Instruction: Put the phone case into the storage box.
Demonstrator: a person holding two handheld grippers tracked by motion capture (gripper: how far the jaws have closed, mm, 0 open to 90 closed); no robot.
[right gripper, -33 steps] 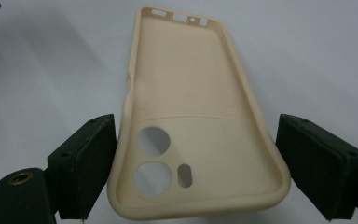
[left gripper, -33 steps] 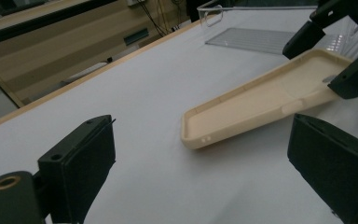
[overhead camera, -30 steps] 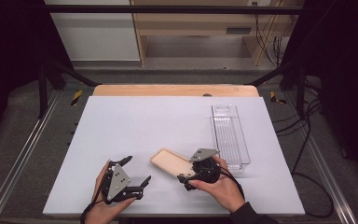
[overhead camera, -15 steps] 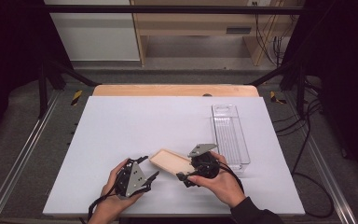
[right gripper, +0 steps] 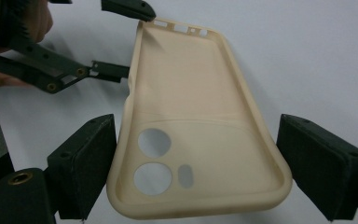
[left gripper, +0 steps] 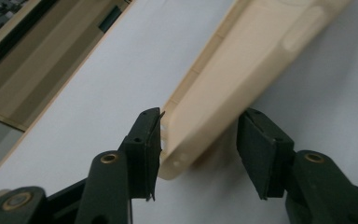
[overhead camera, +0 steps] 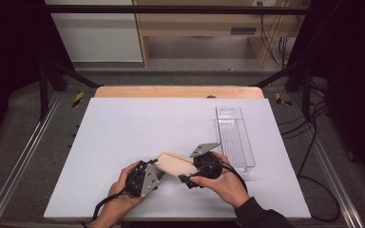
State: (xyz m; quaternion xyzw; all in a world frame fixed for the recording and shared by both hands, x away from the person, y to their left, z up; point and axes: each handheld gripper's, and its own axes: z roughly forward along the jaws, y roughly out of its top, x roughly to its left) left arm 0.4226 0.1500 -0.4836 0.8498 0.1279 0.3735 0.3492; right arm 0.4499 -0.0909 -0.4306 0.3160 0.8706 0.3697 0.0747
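Note:
A beige phone case (overhead camera: 176, 164) hangs tilted just above the white table (overhead camera: 147, 123), near its front edge. My right gripper (overhead camera: 190, 167) is shut on its camera-hole end; both pads meet the case's long sides (right gripper: 191, 93) in the right gripper view. My left gripper (overhead camera: 158, 167) has come to the other end. Its jaws have just been closing with the case's end (left gripper: 242, 70) between them. One pad (left gripper: 144, 135) touches an edge, while the other stands a little apart, so this gripper (left gripper: 198, 140) is open. The left gripper (right gripper: 130, 39) also appears at the top left of the right gripper view.
A clear, long plastic tray (overhead camera: 235, 137) lies on the table to the right of my right hand. A wooden strip (overhead camera: 178, 91) borders the table's far edge. Metal rails and cables run along both sides of the table.
My left hand has moved right, up to the case's free end. Its jaws have narrowed around that end. The right gripper and the case have stayed where they were.

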